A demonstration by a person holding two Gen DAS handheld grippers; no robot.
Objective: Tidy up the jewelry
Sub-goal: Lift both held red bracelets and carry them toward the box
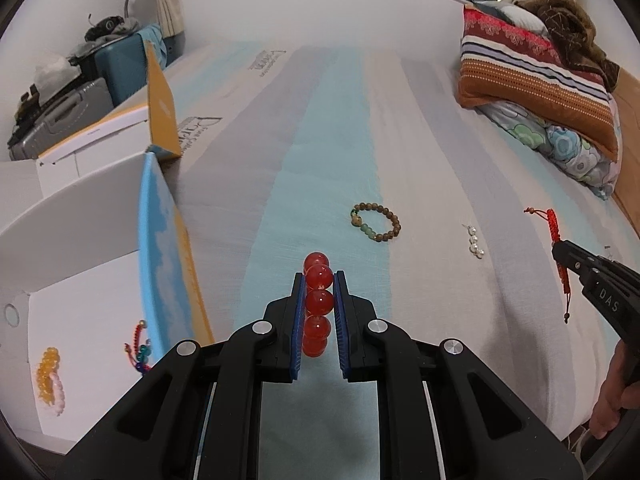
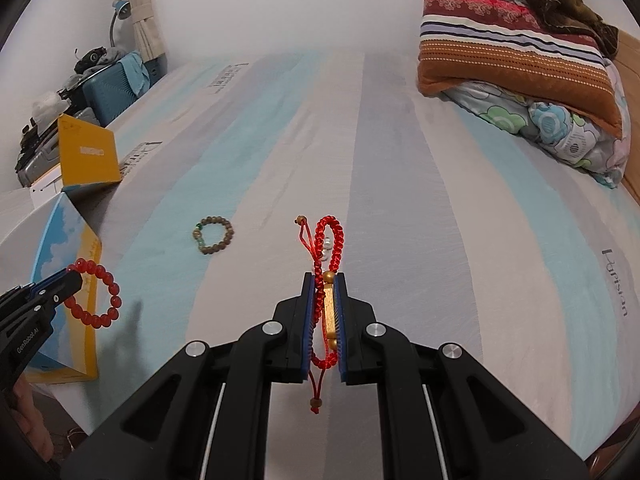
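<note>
My left gripper (image 1: 319, 278) is shut on a red bead bracelet (image 1: 318, 304), held edge-on above the striped bedsheet; the right wrist view shows its full ring (image 2: 96, 300) hanging from that gripper (image 2: 74, 280). My right gripper (image 2: 324, 280) is shut on a red braided cord bracelet (image 2: 328, 248) with a gold bar (image 2: 330, 312); in the left wrist view that gripper (image 1: 558, 250) holds the cord (image 1: 560, 264) at the right. A brown wooden bead bracelet (image 1: 376, 222) (image 2: 213, 236) and a small pearl piece (image 1: 476, 242) lie on the sheet.
An open white box (image 1: 80, 280) with blue-and-yellow sides (image 2: 66, 248) stands at the left; a yellow bead bracelet (image 1: 48, 368) and a multicoloured cord piece (image 1: 140, 346) lie inside. Folded quilts and a pillow (image 1: 540, 80) sit at the back right. Suitcases (image 1: 116, 64) stand beyond the bed's left edge.
</note>
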